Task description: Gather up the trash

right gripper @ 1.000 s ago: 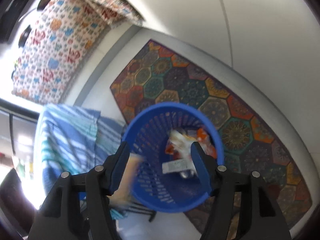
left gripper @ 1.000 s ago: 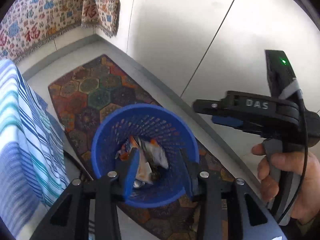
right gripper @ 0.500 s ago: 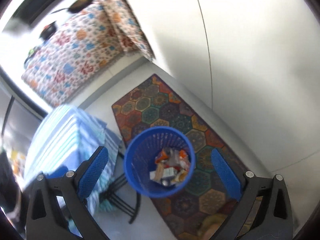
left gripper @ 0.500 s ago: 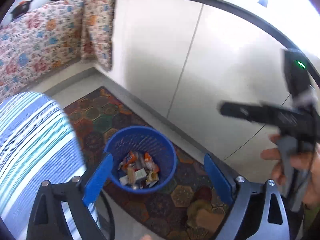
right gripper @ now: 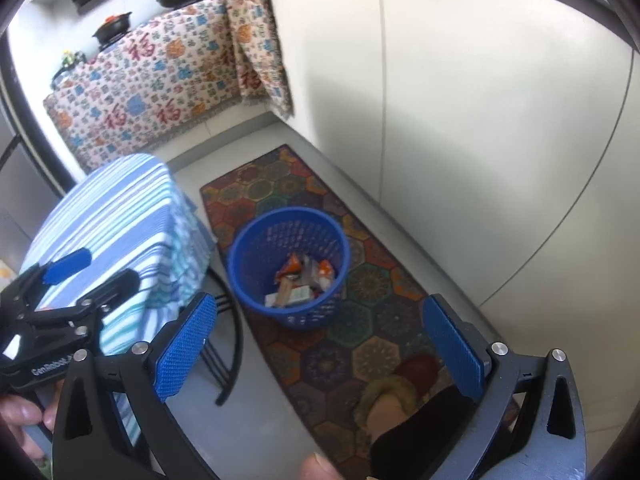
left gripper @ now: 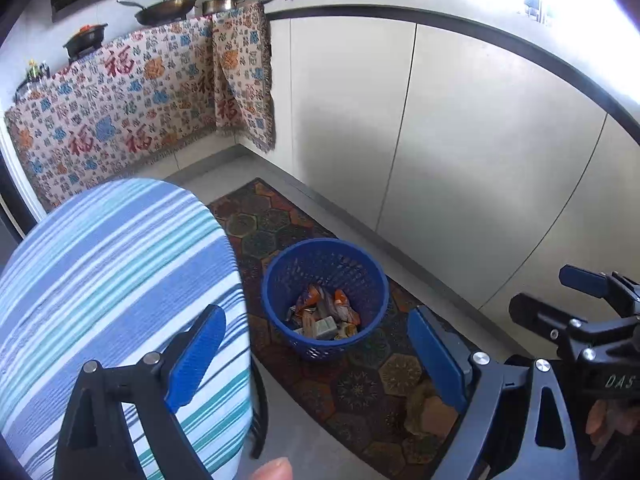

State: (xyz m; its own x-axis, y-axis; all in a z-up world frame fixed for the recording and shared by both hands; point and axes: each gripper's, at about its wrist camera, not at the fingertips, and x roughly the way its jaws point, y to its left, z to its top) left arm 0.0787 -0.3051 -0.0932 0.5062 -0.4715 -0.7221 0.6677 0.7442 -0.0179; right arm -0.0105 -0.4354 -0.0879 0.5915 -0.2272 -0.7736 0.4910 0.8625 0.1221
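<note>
The blue basket [left gripper: 325, 294] is seen standing upright on the patterned rug [left gripper: 360, 384], its open mouth facing up and its long axis vertical, beside the striped-cloth bench [left gripper: 112, 280]. Crumpled wrappers [left gripper: 322, 314] are seen lying inside at its bottom. The left claw [left gripper: 316, 364] is held released, its blue pads spread wide and holding nothing, well above the basket. The right claw [right gripper: 318, 344] is likewise spread wide and holds nothing. Only in the right wrist view is a slippered foot [right gripper: 390, 400] shown on the rug; only in the left view is the countertop above the cabinets [left gripper: 440, 140] shown
</note>
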